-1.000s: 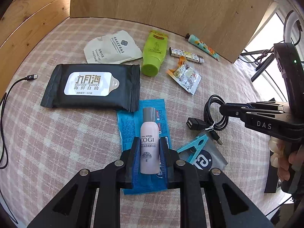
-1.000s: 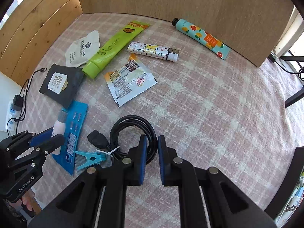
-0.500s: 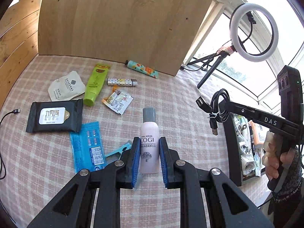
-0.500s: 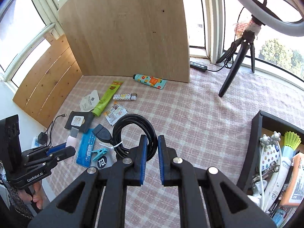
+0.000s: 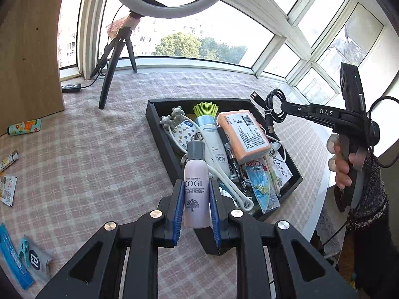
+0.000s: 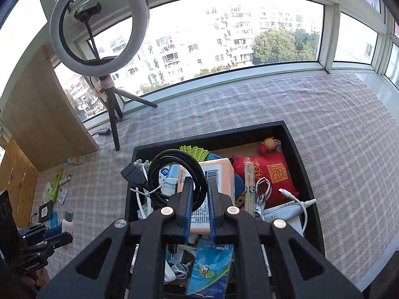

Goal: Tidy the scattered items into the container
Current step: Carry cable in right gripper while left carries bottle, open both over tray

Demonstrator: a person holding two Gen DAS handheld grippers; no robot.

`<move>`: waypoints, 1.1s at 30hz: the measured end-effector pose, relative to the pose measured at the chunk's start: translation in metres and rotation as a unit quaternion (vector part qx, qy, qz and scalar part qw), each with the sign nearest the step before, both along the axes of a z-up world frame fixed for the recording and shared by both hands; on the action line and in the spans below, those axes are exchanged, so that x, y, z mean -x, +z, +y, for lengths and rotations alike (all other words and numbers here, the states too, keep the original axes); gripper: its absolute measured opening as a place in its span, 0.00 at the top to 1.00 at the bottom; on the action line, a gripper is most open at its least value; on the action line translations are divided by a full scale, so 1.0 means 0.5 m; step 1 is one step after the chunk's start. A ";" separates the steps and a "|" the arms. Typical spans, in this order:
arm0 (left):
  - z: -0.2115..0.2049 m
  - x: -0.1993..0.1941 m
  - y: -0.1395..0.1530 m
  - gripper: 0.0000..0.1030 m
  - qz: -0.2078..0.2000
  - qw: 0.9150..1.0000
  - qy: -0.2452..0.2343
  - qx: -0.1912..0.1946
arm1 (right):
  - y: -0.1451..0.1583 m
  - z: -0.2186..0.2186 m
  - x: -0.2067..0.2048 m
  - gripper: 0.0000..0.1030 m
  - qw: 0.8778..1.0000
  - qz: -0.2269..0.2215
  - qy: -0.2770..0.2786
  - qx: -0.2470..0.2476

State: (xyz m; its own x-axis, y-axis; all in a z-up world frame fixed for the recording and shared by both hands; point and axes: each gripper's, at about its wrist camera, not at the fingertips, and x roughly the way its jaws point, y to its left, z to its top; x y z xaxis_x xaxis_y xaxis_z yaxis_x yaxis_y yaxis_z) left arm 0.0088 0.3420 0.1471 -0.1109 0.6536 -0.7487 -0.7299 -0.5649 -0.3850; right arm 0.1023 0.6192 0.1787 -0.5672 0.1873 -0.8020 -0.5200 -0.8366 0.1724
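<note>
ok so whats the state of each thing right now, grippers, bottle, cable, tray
left gripper: shut on the pink bottle, upright
right gripper: shut on the coiled black cable, above the tray
black tray: open, crowded with items
ring light: standing on its tripod, looks unlit

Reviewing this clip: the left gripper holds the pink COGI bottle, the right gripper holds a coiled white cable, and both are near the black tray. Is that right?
Not quite: the coiled cable in the right gripper is black, as the right wrist view shows. The rest stands: the left gripper holds the pink COGI bottle, and both are near the black tray.
</note>
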 end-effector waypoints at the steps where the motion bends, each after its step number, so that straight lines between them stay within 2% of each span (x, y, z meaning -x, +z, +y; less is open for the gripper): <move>1: 0.027 -0.009 0.002 0.82 0.001 1.000 -0.013 0.000 | -0.004 0.027 -0.002 0.89 1.000 -0.007 -0.013 -0.006; 6: 0.140 -0.049 0.011 0.82 0.009 0.998 -0.060 -0.001 | -0.049 0.145 0.007 0.89 0.997 -0.041 -0.062 -0.011; 9: 0.198 -0.067 0.010 0.81 0.029 0.997 -0.077 0.005 | -0.069 0.187 0.030 0.87 0.997 -0.040 -0.064 -0.018; 10: 0.216 -0.070 0.006 0.81 0.047 0.996 -0.075 0.019 | -0.075 0.196 0.041 0.85 0.997 -0.048 -0.059 -0.013; 11: 0.230 -0.069 -0.001 0.77 0.056 0.995 -0.070 0.034 | -0.079 0.203 0.049 0.79 0.997 -0.056 -0.060 -0.008; 13: 0.240 -0.057 -0.013 0.75 0.032 0.996 -0.072 0.036 | -0.074 0.206 0.052 0.69 0.997 -0.050 -0.064 -0.011; 15: 0.231 -0.048 -0.016 0.75 0.024 0.997 -0.063 0.031 | -0.062 0.201 0.047 0.64 0.997 -0.039 -0.070 -0.022; 23: 0.149 -0.003 -0.002 0.76 0.034 0.999 -0.029 0.032 | -0.026 0.165 0.011 0.63 0.998 -0.003 -0.068 -0.001; 33: -0.055 0.074 0.024 0.77 0.044 0.996 0.068 0.039 | 0.037 0.027 0.024 0.63 0.999 0.034 0.005 0.007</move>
State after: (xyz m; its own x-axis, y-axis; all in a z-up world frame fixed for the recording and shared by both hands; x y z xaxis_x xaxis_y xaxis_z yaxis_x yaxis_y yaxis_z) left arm -0.0282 0.3144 0.1592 -0.2617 0.5680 -0.7803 -0.6740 -0.6862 -0.2734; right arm 0.0903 0.6328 0.1972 -0.6222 0.1706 -0.7640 -0.4978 -0.8394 0.2180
